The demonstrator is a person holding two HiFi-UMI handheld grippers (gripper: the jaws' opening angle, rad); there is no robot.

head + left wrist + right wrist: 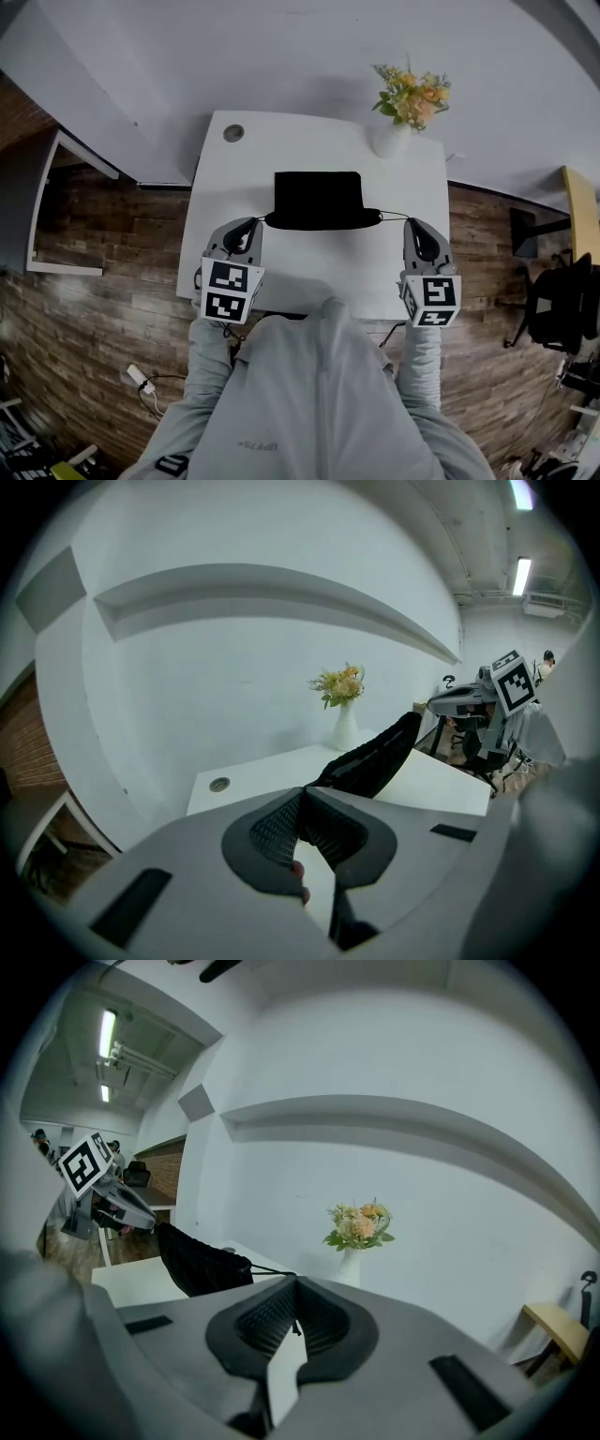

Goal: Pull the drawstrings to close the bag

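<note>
Black bag (319, 199) spans between both grippers over the white table (281, 141), long axis of its gathered mouth running left-right, seemingly lifted off the surface. Left gripper (255, 223) jaws are pinched together on the left drawstring (266, 220) right at the mouth corner; right gripper (410, 223) jaws are clamped on the right drawstring (394, 217), with more cord showing on that side. Bag lies inward of each gripper, left one nearer, so closing further likely needs an outward pull along that axis
</note>
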